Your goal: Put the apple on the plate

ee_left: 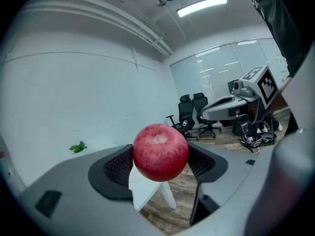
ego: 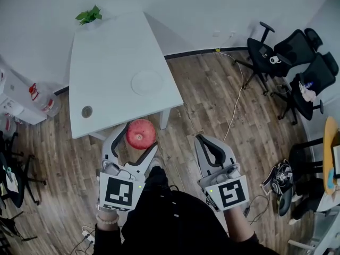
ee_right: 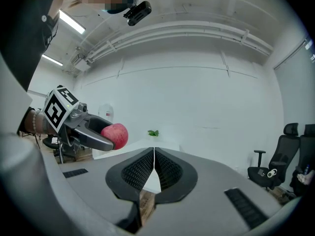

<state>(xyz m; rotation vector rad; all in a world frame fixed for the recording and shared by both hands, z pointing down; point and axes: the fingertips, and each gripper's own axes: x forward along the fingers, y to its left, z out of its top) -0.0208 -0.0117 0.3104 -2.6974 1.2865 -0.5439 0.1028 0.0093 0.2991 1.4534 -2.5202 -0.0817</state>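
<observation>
My left gripper [ego: 139,138] is shut on a red apple [ego: 140,133], held in the air just off the near edge of the white table [ego: 106,73]. In the left gripper view the apple [ee_left: 160,152] fills the gap between the two dark pads. A white plate [ego: 147,82] lies flat on the table's right side, beyond the apple. My right gripper [ego: 204,141] hovers over the wooden floor to the right with its jaws pressed together and nothing between them. The right gripper view shows the apple [ee_right: 114,135] in the left gripper off to the left.
A green leafy sprig [ego: 88,16] lies at the table's far corner. A round cable hole [ego: 86,111] sits near the table's front left. Black office chairs [ego: 289,62] stand at the right, a cable [ego: 237,97] runs across the floor, and white shelving [ego: 24,102] stands at the left.
</observation>
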